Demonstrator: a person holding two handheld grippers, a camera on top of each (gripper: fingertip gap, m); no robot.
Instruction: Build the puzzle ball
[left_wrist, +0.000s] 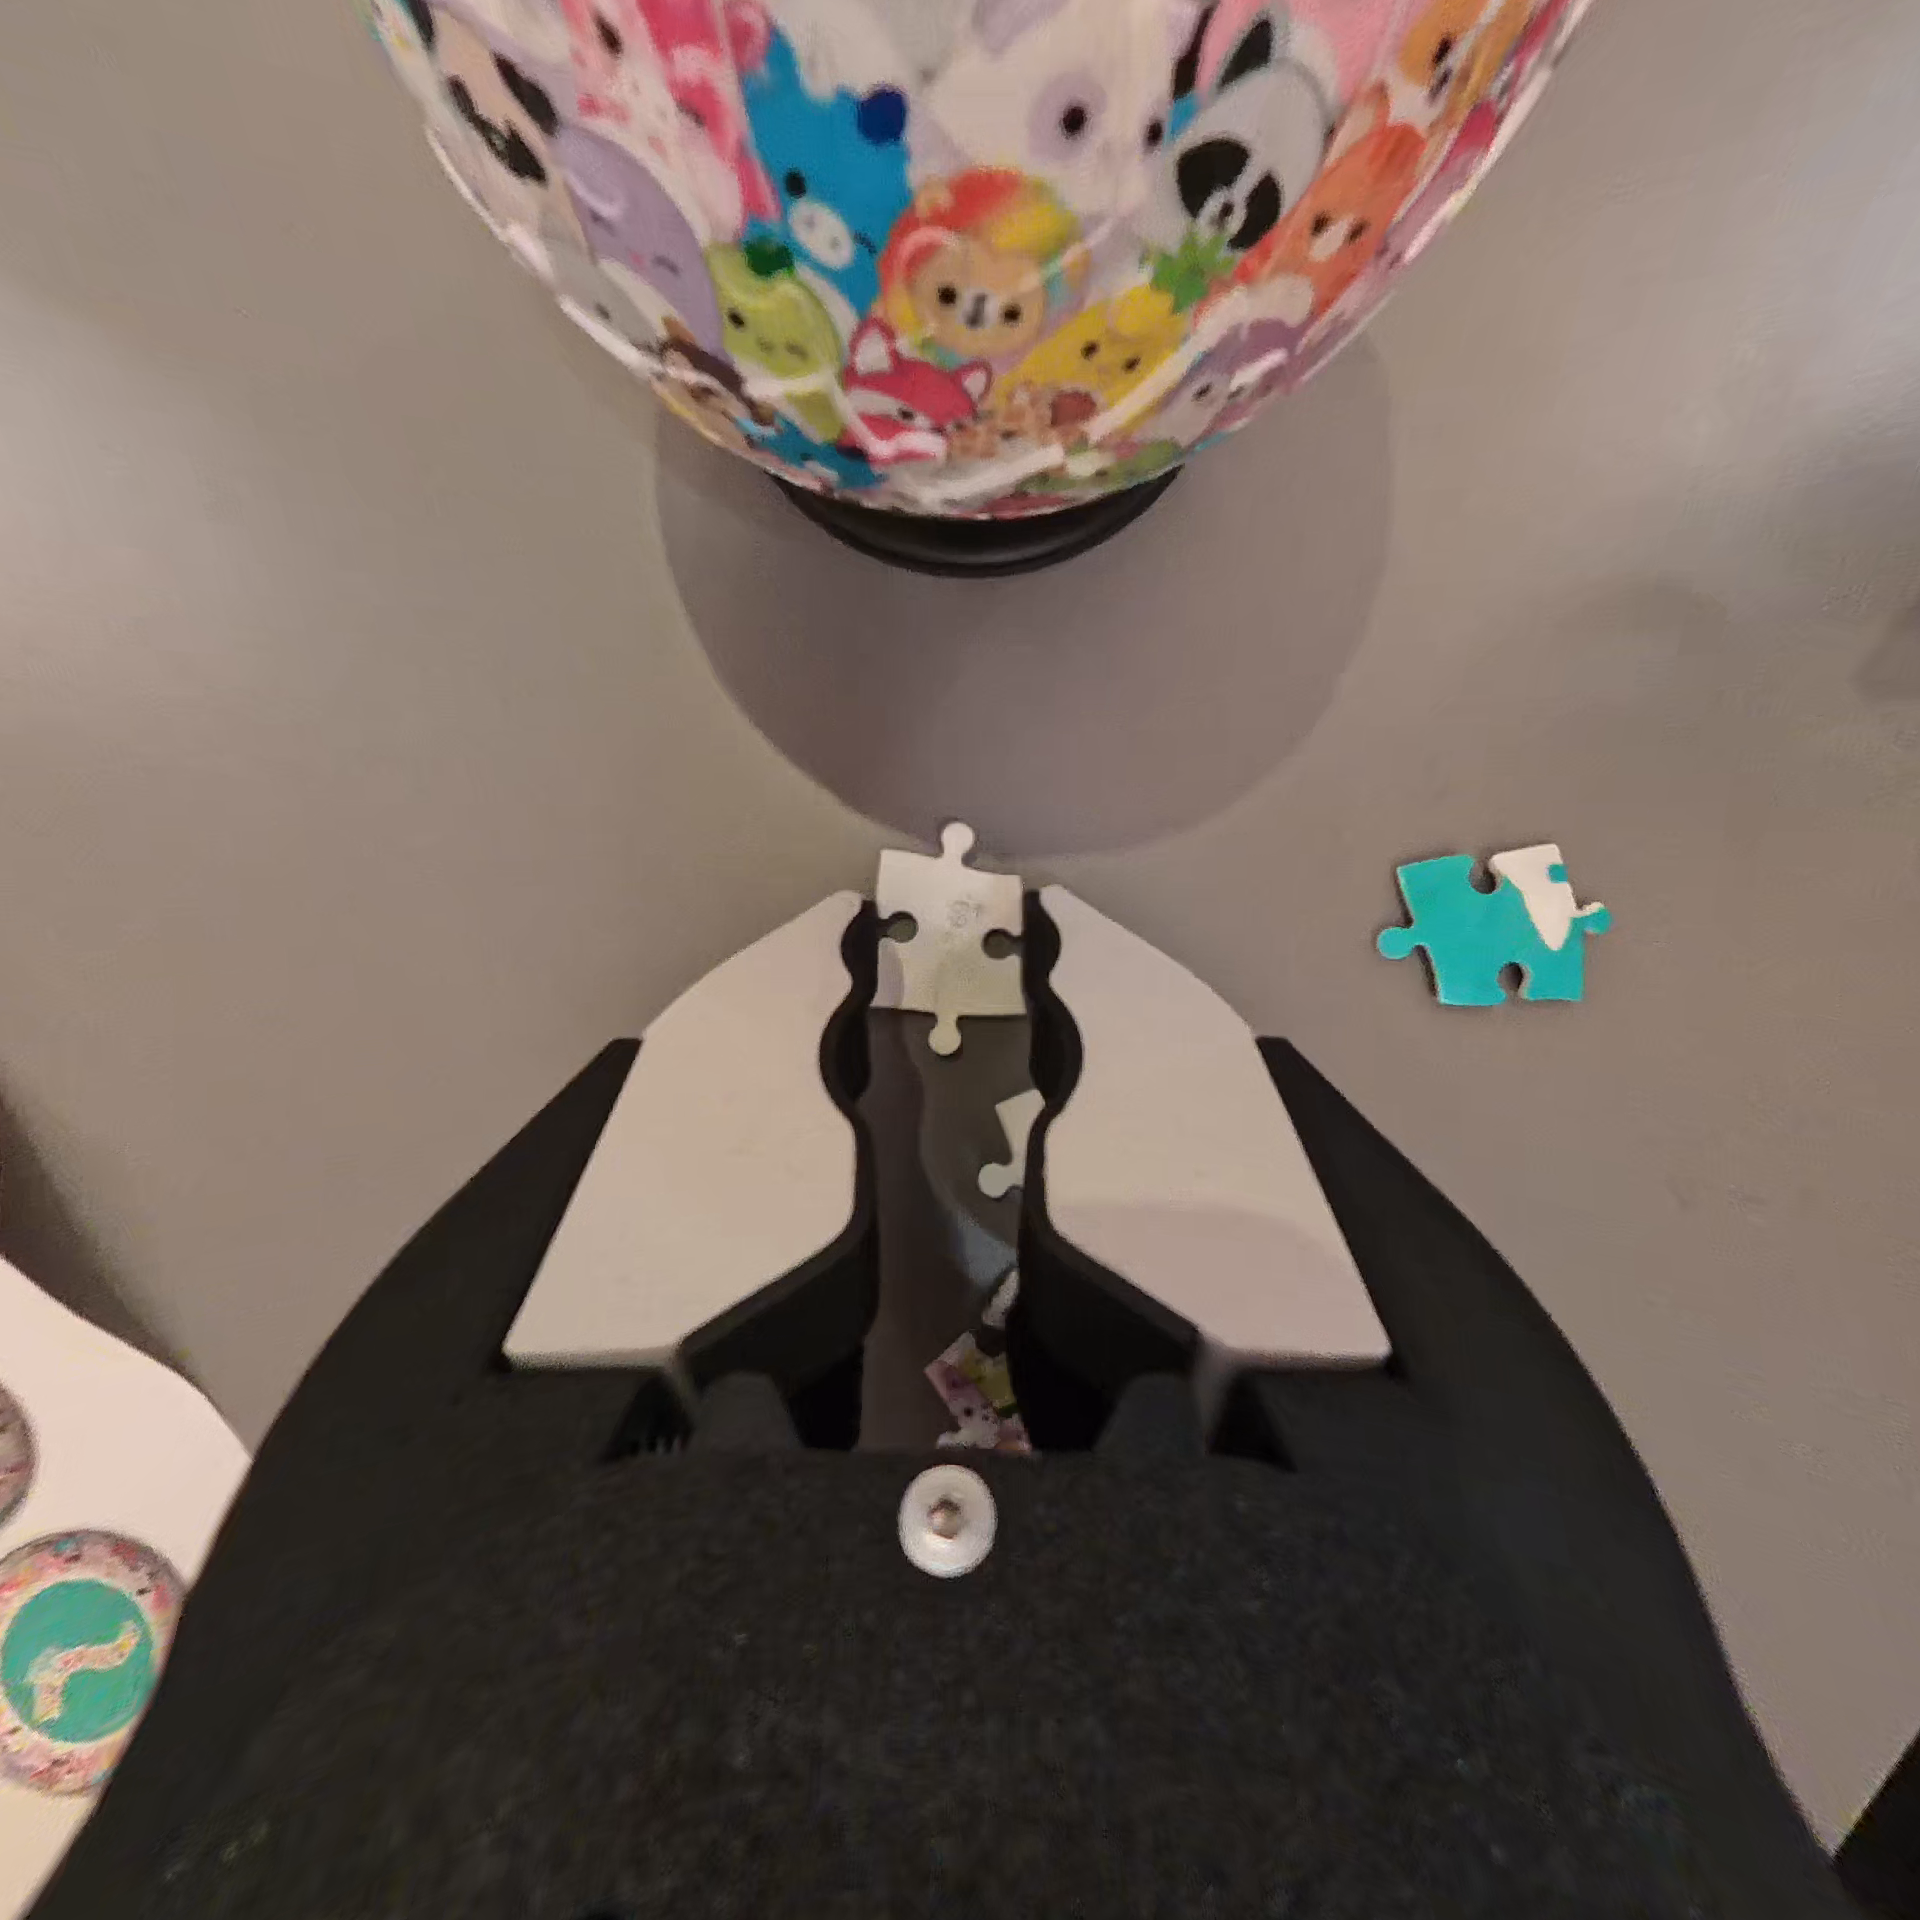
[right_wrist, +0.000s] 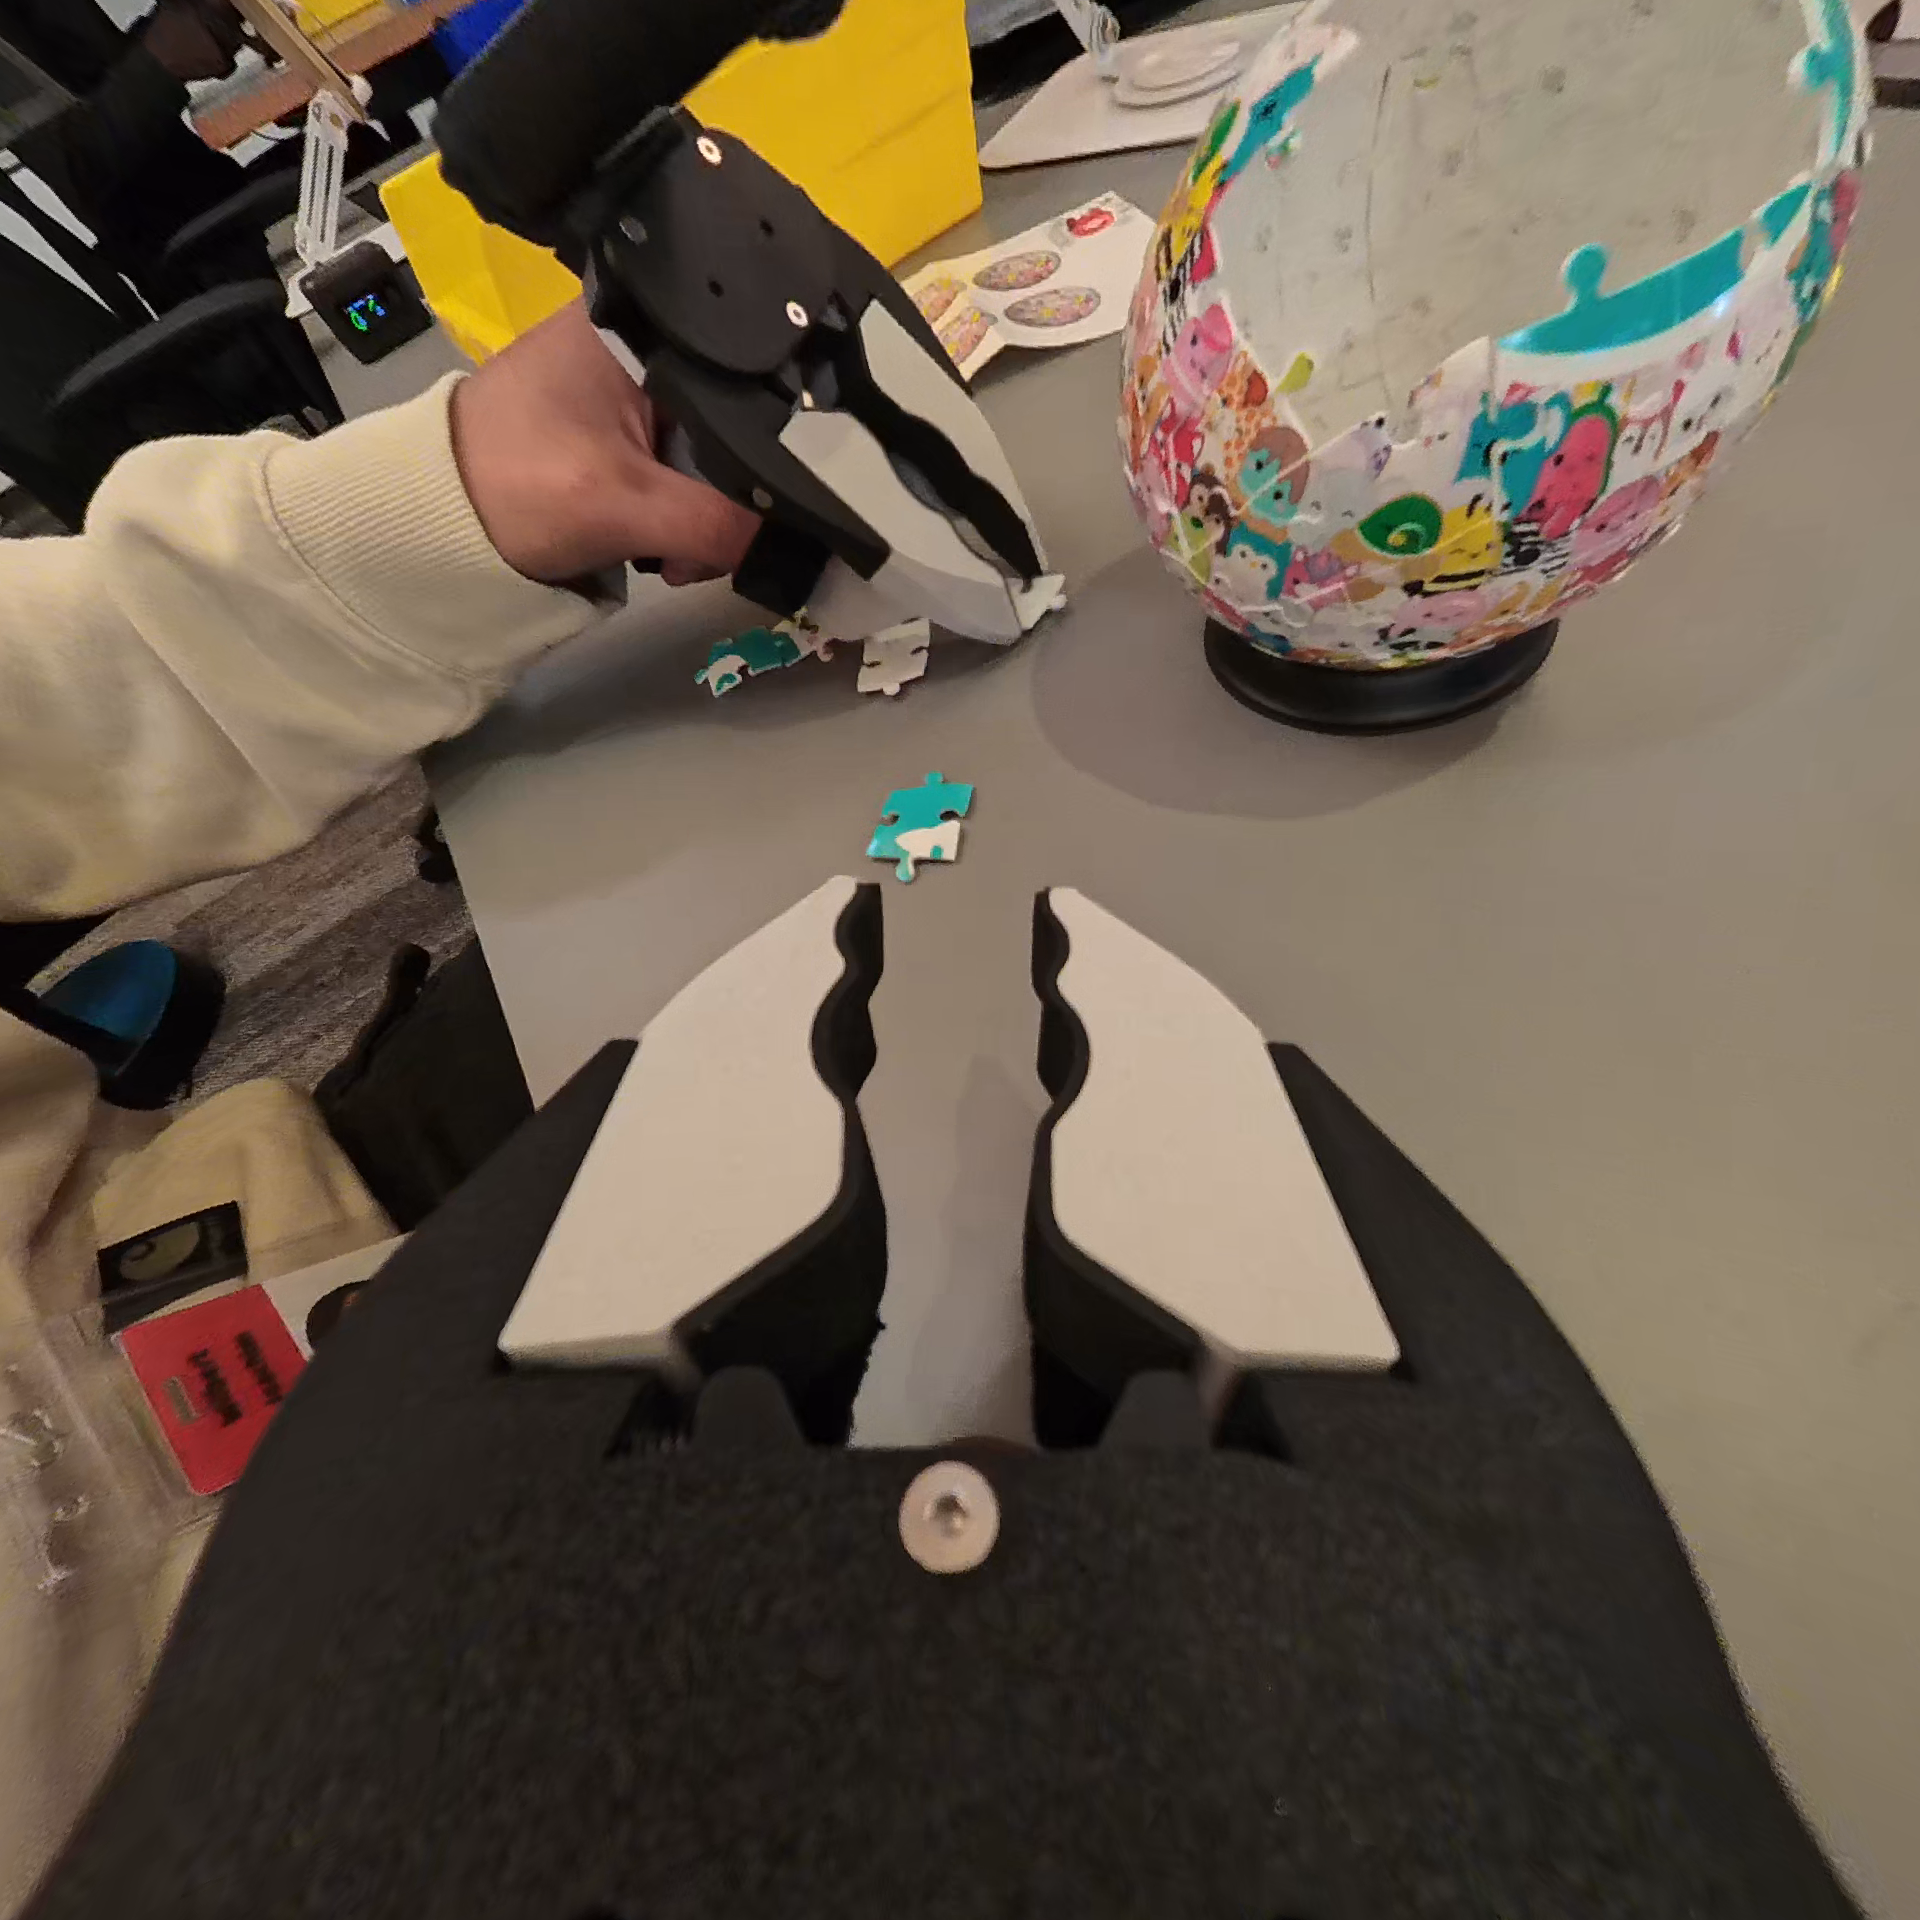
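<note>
Here the left gripper (left_wrist: 951, 935) has its jaws clamped on a pale puzzle piece (left_wrist: 948, 935), held plain side up with one knob poking out past the fingertips. In the right wrist view the same gripper (right_wrist: 1023, 603) tilts down toward the grey counter (right_wrist: 1455, 987), gripped by a hand (right_wrist: 582, 468) in a cream sleeve (right_wrist: 260, 623), the piece (right_wrist: 1039, 597) jutting from its tips just above the surface.

The puzzle ball (right_wrist: 1496, 353) sits on a black ring stand (right_wrist: 1382, 675) at the far right of the counter. Its lower half is assembled in bright cartoon animals; the upper part gapes open, showing the pale inside of the shell and a teal band along the broken edge. From the left wrist view the ball (left_wrist: 966, 239) rises straight ahead, beyond the held piece.

The right gripper (right_wrist: 956, 914) hovers over the counter with its jaws parted and nothing between them. Just beyond its left fingertip lies a teal and white piece (right_wrist: 920, 826), which is off to the right in the left wrist view (left_wrist: 1491, 930). Beneath the left gripper lie a few more loose pieces (right_wrist: 821, 649). A yellow bin (right_wrist: 831, 156) stands at the far side, with a printed sheet (right_wrist: 1018, 281) beside it.
</note>
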